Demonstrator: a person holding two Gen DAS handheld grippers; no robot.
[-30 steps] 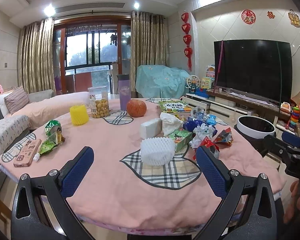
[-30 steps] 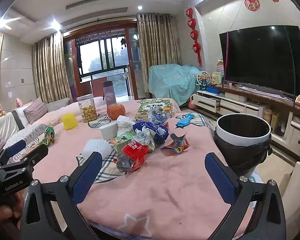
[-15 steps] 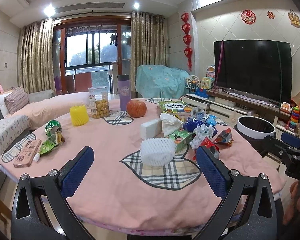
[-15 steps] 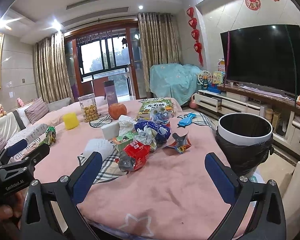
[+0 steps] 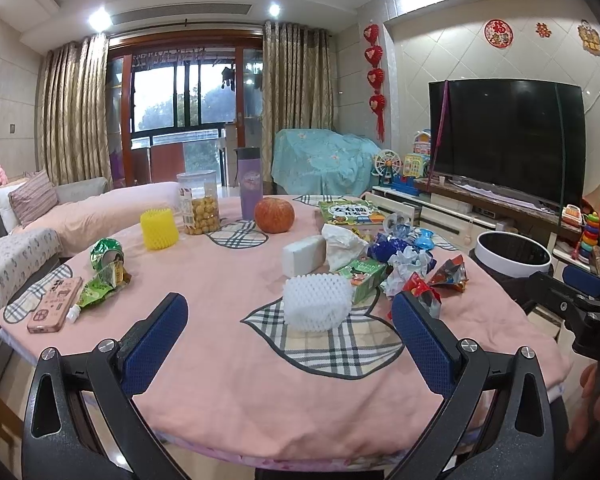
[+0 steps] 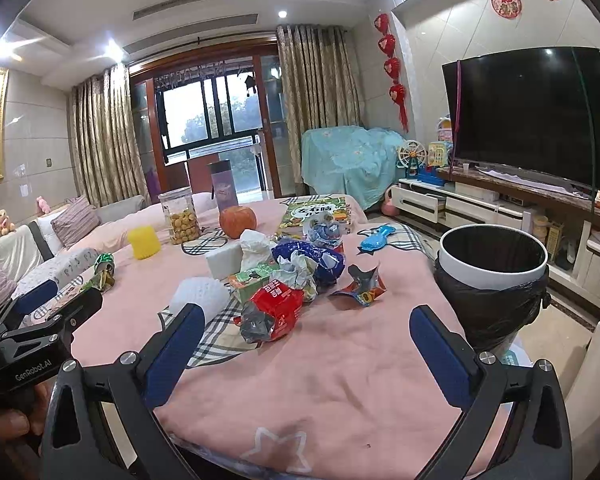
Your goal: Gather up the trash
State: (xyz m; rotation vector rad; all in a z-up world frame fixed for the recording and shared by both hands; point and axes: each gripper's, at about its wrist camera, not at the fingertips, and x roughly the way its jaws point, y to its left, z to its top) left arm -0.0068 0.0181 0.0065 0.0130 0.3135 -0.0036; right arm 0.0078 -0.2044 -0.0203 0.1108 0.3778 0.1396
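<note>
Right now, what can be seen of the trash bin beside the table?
The trash bin is a round, open-topped cylinder with a white rim and a dark inside, lined with a black bag whose edge is bunched and folded down over the outside below the rim. It stands upright on the floor, off the right edge of the pink-clothed table; whether it touches the cloth cannot be told. No trash shows inside from either view. Neither pair of tongs reaches it.

Left claw (image 5: 288, 316) spread wide, empty, above near edge of pink-clothed table (image 5: 220, 280). White foam net (image 5: 316, 300) lies between its fingers, farther in. Crumpled wrappers (image 5: 412, 268) just right of net. Black-lined bin (image 5: 514, 256) beside table's right edge.
</note>
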